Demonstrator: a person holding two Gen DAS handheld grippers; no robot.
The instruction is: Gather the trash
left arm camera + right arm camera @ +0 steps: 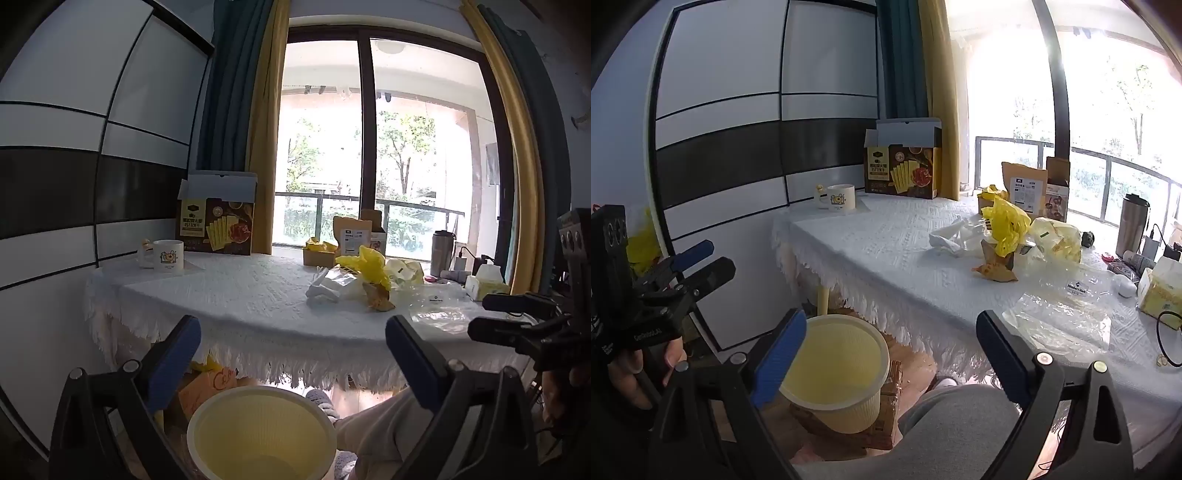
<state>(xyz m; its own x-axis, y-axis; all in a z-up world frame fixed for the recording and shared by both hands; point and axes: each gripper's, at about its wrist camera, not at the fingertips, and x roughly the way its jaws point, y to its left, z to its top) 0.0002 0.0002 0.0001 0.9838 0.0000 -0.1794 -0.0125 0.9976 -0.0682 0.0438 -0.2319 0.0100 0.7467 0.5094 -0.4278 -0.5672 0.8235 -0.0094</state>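
Both tools released: my left gripper (293, 354) and right gripper (892, 347) hang with jaws wide, nothing between them, short of the table (871, 251). The yellow bin (846, 373) on the floor below looks empty. Nothing collected, I judge. All trash remains on the cloth: yellow bag (1006, 225), white wrapper (951, 236), brown scrap (995, 271), clear plastic sheet (1060, 321).

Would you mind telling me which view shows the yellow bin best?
The right wrist view: the yellow bin shows whole rim and side wall, beside the table. The left wrist view shows only its rim and inside, cut off below.
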